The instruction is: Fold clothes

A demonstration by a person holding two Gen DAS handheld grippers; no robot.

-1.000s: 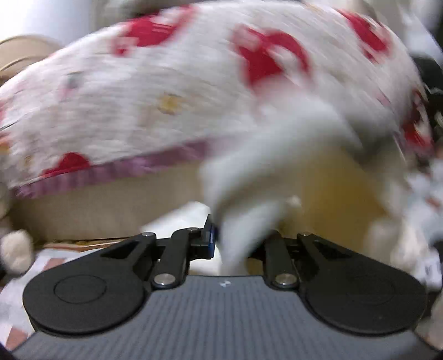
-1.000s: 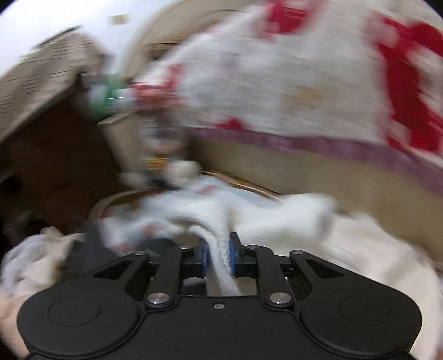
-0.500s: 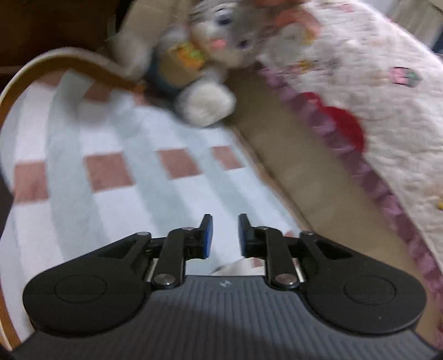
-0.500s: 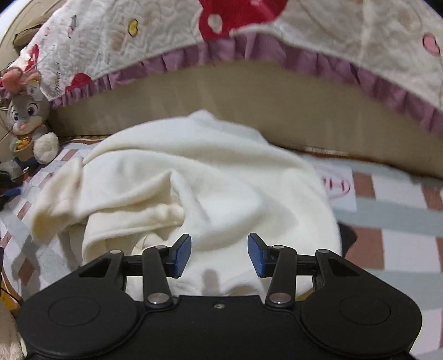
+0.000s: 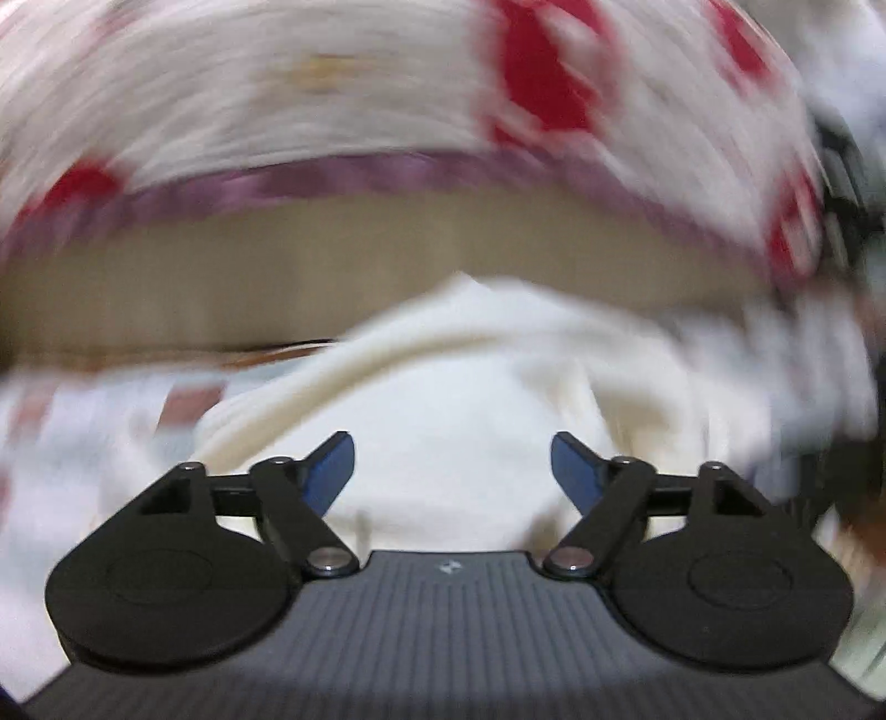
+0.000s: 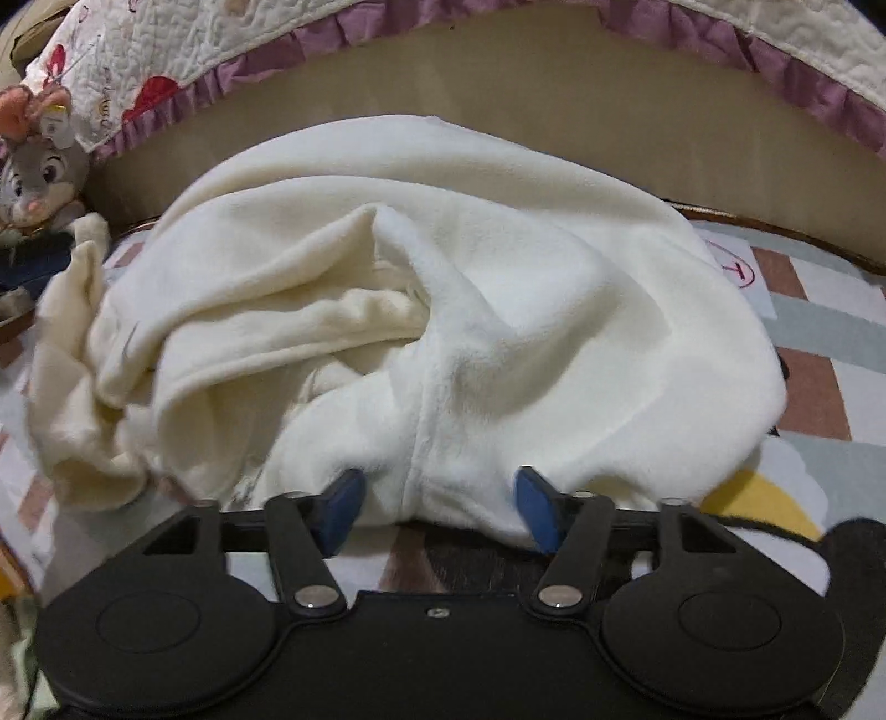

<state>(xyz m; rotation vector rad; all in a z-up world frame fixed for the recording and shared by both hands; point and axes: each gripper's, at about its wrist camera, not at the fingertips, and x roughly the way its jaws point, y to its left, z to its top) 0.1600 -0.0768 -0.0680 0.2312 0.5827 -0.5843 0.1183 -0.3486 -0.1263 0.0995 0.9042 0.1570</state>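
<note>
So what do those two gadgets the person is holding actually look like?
Both look alike: the left gripper and right gripper each have a black body with two round lobes, black link arms on silver pivot screws, and two fingers with blue pads. The left body is dark grey and ribbed. No cables or sleeves show.

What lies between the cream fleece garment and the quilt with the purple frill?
In the right wrist view, only a plain beige bed side lies between the cream fleece garment and the frilled quilt.
</note>
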